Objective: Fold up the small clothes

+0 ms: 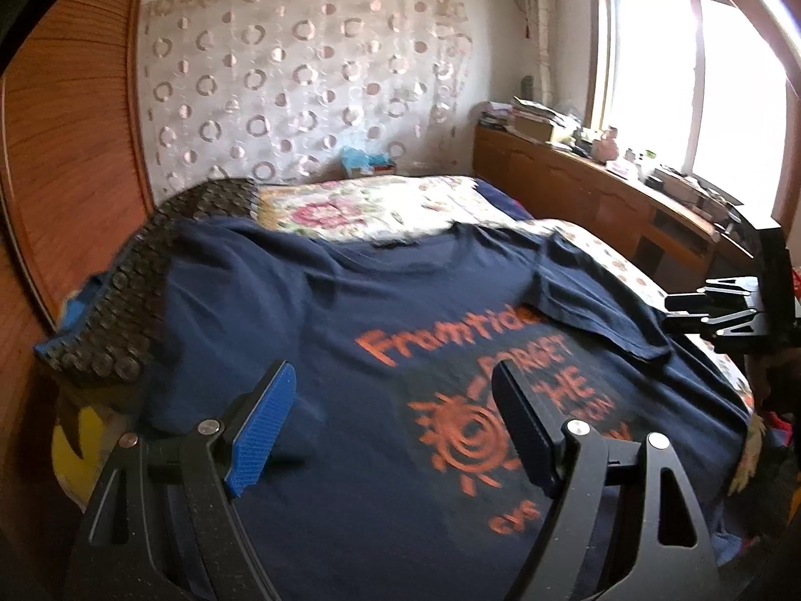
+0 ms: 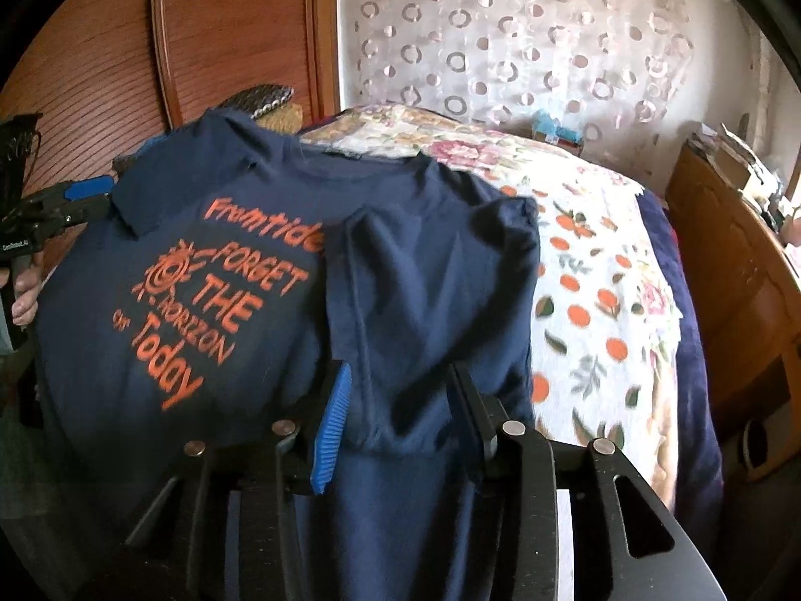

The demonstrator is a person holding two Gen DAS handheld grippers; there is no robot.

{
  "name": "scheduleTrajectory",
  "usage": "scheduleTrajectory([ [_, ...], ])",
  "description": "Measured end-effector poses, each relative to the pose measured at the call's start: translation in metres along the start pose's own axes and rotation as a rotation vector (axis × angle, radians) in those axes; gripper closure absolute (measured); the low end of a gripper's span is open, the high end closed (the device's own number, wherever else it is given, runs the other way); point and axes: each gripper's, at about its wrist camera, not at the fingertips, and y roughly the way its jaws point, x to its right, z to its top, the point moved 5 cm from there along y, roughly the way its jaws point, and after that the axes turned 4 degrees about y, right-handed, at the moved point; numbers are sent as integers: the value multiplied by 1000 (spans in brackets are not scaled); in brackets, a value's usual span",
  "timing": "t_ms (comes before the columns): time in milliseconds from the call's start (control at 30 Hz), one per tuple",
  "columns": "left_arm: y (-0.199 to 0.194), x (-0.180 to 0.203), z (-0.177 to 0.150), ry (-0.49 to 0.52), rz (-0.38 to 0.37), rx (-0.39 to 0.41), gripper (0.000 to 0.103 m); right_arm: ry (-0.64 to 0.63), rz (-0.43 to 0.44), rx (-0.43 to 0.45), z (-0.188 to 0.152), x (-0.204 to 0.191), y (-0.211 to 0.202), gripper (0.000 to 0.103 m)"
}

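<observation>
I see a navy shirt (image 1: 380,300) lying face up on the bed (image 1: 400,205), its collar toward the far wall and its orange print (image 1: 500,400) readable from my side. From the right wrist view the print reads "Framtide FORGET THE HORIZON of Today" beside a sun drawing. The shirt's right side is already folded inward over the front: a panel of plain navy cloth covers the right part of the print, with the sleeve lying on it.

My left gripper (image 1: 395,430) hovers over the lower front of the shirt, its fingers wide apart with nothing between them; the blue pad (image 1: 260,430) sits on the left finger, the right finger is black. In the right wrist view I see this same gripper at the far left edge, just beside the shirt's left sleeve (image 2: 165,185), which is turned in over the shoulder; I cannot tell whether it touches.

My right gripper (image 2: 400,415) is at the bottom of the folded panel. Its fingers stand apart on either side of the cloth, not pinching it.

A floral blanket (image 2: 601,270) with orange fruit covers the bed to the right of the shirt. A dark studded cushion (image 1: 150,270) lies at the shirt's left shoulder, against the wooden wardrobe (image 1: 75,125). A patterned curtain (image 1: 300,75) hangs behind the bed.
</observation>
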Motion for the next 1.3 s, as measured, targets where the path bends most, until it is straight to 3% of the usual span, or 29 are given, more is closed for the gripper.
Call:
scheduleTrajectory([
  [167,10,-33,16,1,57,-3,22,27,-31,14,26,16,30,57],
  [400,33,-80,29,-11,128,-48,22,73,-72,-34,52,45,90,57],
  [700,61,-121,41,-38,178,-103,22,123,-78,-49,77,75,130,57],
  [1033,86,-155,55,-82,178,-157,22,131,-68,-53,75,81,146,49],
  [1300,103,-177,71,-104,149,-181,33,127,-62,-52,76,84,147,47],
])
